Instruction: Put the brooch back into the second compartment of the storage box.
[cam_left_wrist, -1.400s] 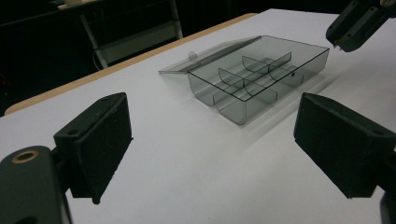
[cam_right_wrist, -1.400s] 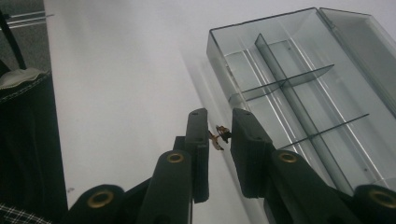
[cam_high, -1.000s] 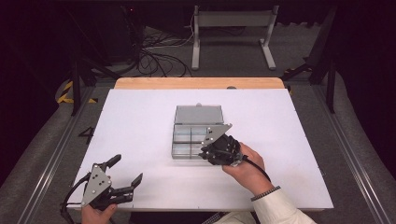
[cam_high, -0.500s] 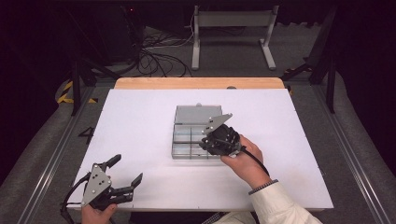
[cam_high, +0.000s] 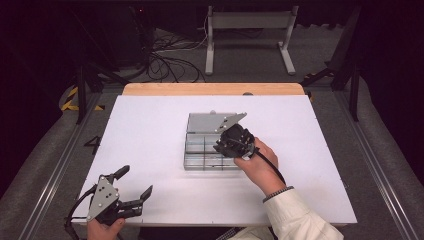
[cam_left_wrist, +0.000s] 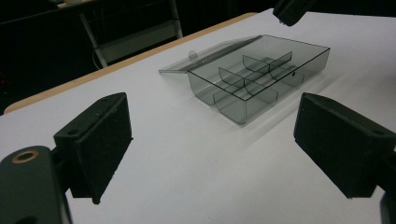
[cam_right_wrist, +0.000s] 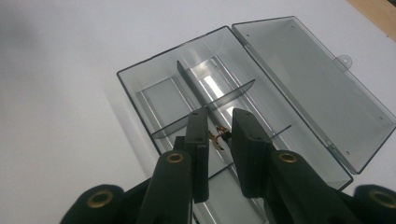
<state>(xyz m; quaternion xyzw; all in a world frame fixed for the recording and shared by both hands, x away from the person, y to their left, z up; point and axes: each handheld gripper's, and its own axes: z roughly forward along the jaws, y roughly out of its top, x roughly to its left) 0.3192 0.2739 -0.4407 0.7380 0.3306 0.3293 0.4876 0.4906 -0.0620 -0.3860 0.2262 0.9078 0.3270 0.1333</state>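
The right hand-held gripper, jaws clamped on a tiny brass-coloured part, hangs over the clear compartment box mid-bench, apparently to drop it inside. Its lid lies open. The left hand-held gripper, jaws apart, idles near the bench's front-left corner.

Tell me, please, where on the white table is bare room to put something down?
The white table is bare between its left edge and the clear grey plastic compartment box, and again right of the box toward the far right corner. It is crowded around the box, where the right gripper hovers holding a small brass part, and at the near left corner beside the left gripper.
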